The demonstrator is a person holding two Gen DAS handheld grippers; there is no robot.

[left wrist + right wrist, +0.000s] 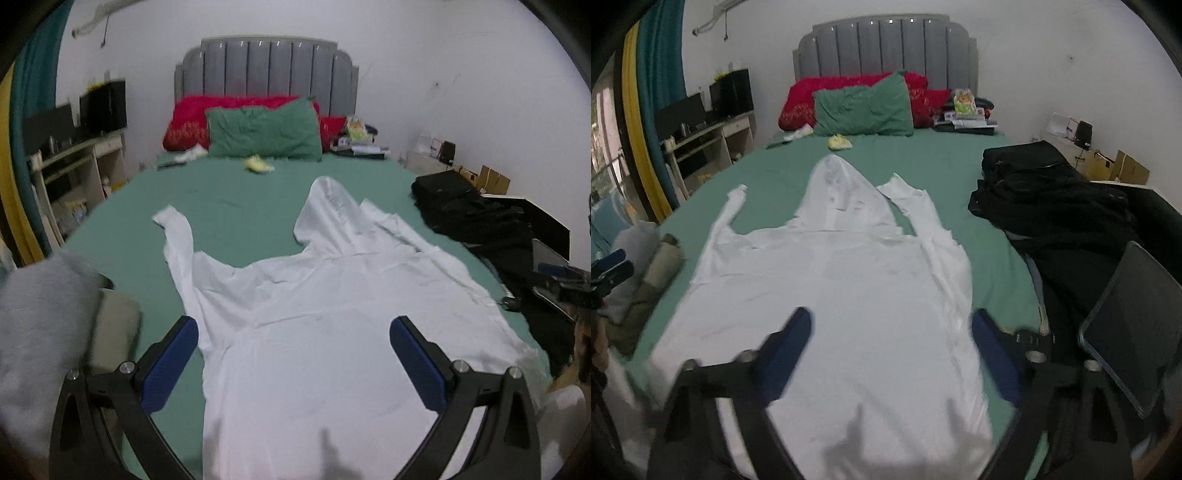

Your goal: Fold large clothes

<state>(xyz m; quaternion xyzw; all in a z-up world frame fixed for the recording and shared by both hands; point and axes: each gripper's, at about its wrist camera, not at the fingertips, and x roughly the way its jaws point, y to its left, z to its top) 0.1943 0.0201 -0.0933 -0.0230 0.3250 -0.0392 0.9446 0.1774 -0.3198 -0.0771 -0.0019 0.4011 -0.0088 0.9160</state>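
One white hooded garment [332,332] lies spread flat on the green sheet of the bed [240,206], its hood [842,192] pointing toward the grey headboard [266,70] and its hem nearest the cameras. Its two sleeves differ: the left sleeve [177,236] stretches out and up toward the headboard, while the right sleeve [934,229] lies along the body's right edge.

The left tongs [293,350] hover above the lower part of the garment with their two blue pads [173,362] spread wide apart, holding nothing. The right tongs [890,350] likewise stand wide open over the lower right side of the garment, empty, and are blurred in the right wrist view.

At the head of the bed rest one green pillow [262,129] in front of red bedding [188,125]; how many red pieces there are I cannot tell. One small yellowish item [258,164] lies on the sheet before the pillow. One heap of black clothing [1052,199] sits along the bed's right side, and a dark tablet [1130,332] leans at the near right. On the near left edge lie a grey bundle [37,314] and a beige roll [114,325]
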